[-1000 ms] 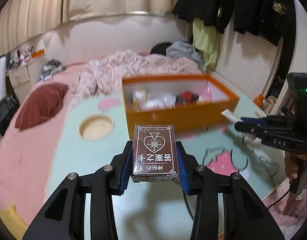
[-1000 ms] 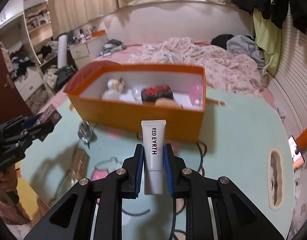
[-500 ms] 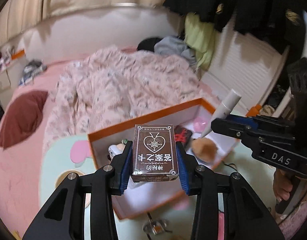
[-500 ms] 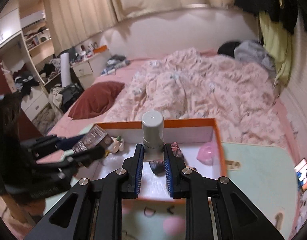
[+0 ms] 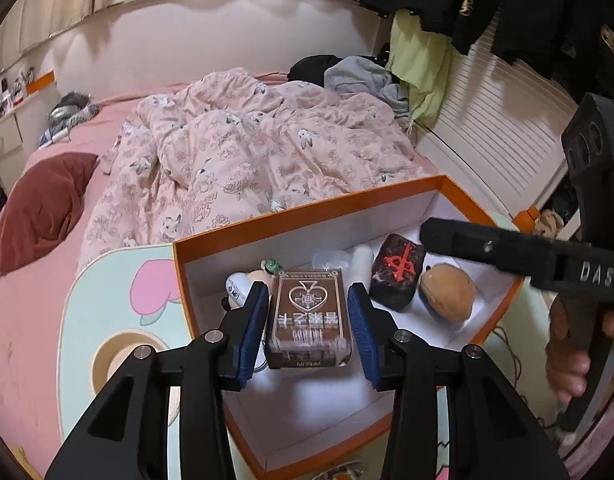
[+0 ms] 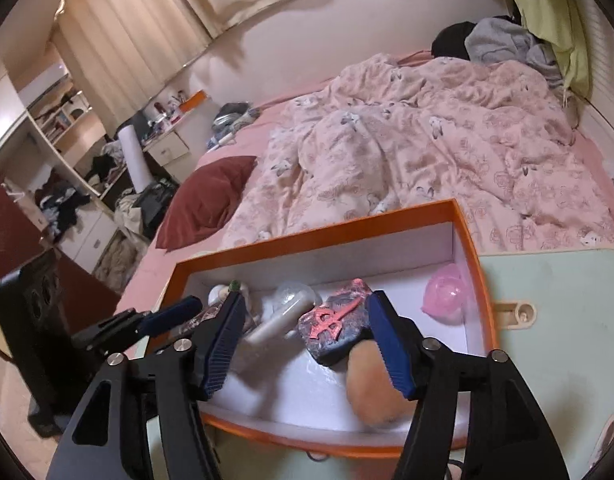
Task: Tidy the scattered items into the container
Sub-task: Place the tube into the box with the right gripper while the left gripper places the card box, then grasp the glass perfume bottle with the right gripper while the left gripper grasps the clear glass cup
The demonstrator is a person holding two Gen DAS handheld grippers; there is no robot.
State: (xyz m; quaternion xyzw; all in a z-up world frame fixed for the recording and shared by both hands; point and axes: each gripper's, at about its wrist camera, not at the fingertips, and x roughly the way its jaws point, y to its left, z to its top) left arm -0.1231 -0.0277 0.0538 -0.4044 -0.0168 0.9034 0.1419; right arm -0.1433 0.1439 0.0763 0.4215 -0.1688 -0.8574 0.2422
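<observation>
Left-hand claw (image 5: 308, 292) hangs over the near-left part of the orange box (image 5: 307, 210), which stands on the mint table (image 5: 107, 280). A brown card box (image 5: 309, 320) sits between its blue pads, label up. The print is smeared while the pads look sharp, so I cannot tell whether they grip it or have let go. From the right wrist this claw shows only side-on, with a corner of the card box peeking out.

Inside the orange box, from left, lie a small white figure (image 5: 239, 286), a white tube (image 6: 275, 324), a black pouch with a red emblem (image 5: 397, 272) and a brown plush lump (image 5: 447, 292). The tube lies slanted on the floor of the box.

Right-hand claw (image 6: 307, 308) is spreading its jaws above them, pads touching nothing. Its own camera alone shows a pink thing (image 6: 447, 294) in the far-right corner. The left camera alone shows a person's hand (image 5: 567, 344) on its handle.
</observation>
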